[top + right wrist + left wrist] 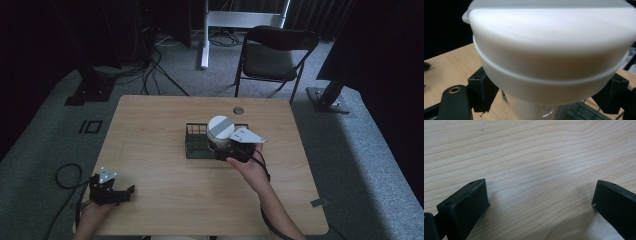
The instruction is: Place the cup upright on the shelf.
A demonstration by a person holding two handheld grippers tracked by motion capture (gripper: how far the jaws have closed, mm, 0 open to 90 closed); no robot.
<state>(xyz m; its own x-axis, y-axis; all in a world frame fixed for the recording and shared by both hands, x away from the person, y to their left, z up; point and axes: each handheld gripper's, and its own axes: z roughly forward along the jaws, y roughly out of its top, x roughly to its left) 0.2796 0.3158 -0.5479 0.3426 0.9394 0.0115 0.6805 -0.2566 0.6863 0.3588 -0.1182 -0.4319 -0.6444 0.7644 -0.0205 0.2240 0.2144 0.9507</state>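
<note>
While your left hand (pixel 92 212) rests at the near left corner of the table (pixel 150 150), your left gripper (pixel 131 190) sits low over bare wood, well apart from everything else. Its fingers (pixel 464 207) stand wide apart in the left gripper view, with nothing but wood grain between them.

Moving toward the middle, a dark wire basket (pixel 192 142) stands on the table, a little past its centre. At the basket's right part you hold a jar (pixel 220 132) with a white lid; in the high view the lid shows a grey band across its top and tilts toward the left.

Further right, your right gripper (pixel 223 150) reaches in from the near side, your right hand (pixel 248 162) behind it and the grey three-cornered plate on top. In the right gripper view its fingers (pixel 482 92) are clamped on the jar just below the white lid (pixel 549 50), one on each side, and the clear body shows beneath. Whether the jar's base touches the basket floor you cannot tell from these views.

Beyond the table, a folding chair (pixel 275 55) stands on the grey carpet at the right.
</note>
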